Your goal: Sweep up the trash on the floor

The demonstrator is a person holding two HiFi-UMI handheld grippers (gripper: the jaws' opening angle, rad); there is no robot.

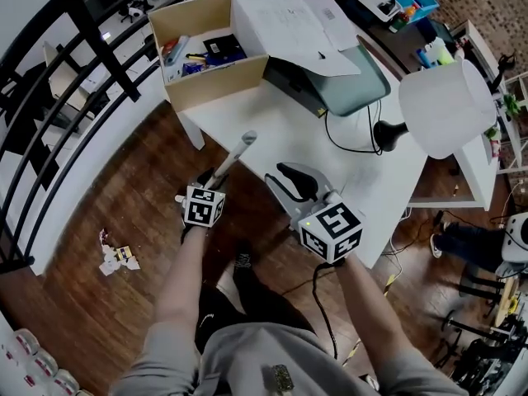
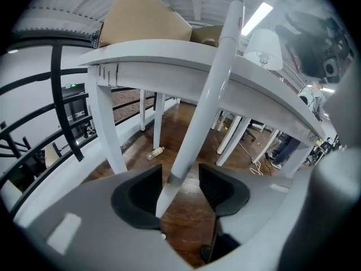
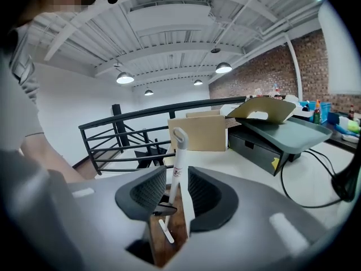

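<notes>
Scraps of trash (image 1: 116,257) on the brown floor (image 1: 74,304) by the black railing (image 1: 25,139), well apart from both grippers. White handle (image 2: 208,95) standing loose between the released jaws of the left gripper (image 2: 180,178), beside the white table (image 1: 247,114). Right gripper (image 3: 177,178) also parted, grasping nothing.

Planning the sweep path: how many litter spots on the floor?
2. Paper scraps on the wood floor, at the head view's left; a small bottle lying under the white table by its legs. More may hide under the table.
</notes>
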